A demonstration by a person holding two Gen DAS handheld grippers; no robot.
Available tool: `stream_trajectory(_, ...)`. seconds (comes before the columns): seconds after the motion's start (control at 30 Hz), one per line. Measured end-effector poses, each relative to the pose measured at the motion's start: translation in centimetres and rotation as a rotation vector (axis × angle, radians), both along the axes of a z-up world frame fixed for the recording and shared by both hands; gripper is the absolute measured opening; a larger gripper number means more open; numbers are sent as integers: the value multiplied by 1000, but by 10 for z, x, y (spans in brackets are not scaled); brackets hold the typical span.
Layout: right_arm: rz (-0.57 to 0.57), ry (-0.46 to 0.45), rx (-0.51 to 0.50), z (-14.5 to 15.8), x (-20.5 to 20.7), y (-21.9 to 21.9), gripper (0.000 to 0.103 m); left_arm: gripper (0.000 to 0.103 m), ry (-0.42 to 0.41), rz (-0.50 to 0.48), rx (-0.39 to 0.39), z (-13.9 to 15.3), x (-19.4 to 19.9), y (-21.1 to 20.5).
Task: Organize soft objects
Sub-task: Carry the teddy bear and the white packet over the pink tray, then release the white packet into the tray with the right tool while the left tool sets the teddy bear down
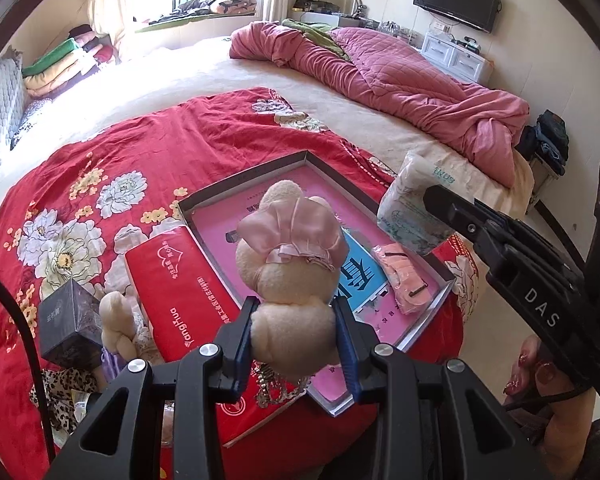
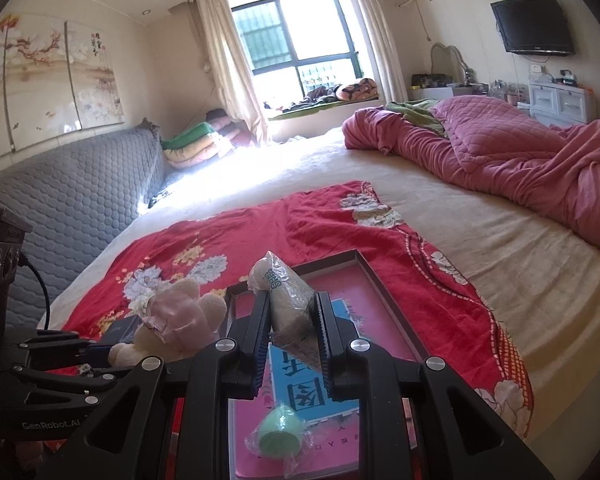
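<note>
Both claws loaded over the pink-lined tray [image 1: 320, 168] on the red floral blanket [image 1: 120, 152].
Our left gripper [image 1: 296, 332] clenched a plush bunny [image 1: 288, 264], our right gripper [image 2: 292, 344] a tissue pack [image 2: 288, 304]. Inside the tray we saw a blue booklet [image 1: 358, 276] and a pink bagged item [image 1: 404, 280]; only the right view caught a green cup [image 2: 278, 432] in plastic. Pink quilt [image 2: 520, 160] beyond.
</note>
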State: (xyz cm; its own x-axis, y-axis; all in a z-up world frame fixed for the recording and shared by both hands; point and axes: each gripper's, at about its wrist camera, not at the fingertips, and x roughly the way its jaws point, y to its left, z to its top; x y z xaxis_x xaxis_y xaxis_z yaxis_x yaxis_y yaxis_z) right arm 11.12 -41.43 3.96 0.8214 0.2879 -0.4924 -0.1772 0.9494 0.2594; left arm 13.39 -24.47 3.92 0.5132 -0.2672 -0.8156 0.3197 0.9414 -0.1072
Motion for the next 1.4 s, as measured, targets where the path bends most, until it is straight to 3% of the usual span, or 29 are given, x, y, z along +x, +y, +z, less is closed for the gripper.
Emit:
stream_trajectory(0.23, -20, 77, -42, -23, 10, -2, 22, 37, 50, -6, 21, -21, 15, -13)
stream_trajectory(0.7, -64, 155, -253, -52, 21, 0, 22, 37, 100, -16, 72, -50, 31, -31)
stream_trajectory(1.07, 48, 256, -143, -73, 31, 4, 23, 37, 122, -18, 98, -60, 38, -37)
stream_trajectory(1.23, 105, 307, -50, -81, 34, 5, 24, 37, 132, -23, 107, -63, 41, -38)
stream_trajectory(1.4, 137, 356, 59, -90, 36, 1, 31, 37, 143, -22, 110, -67, 43, -37)
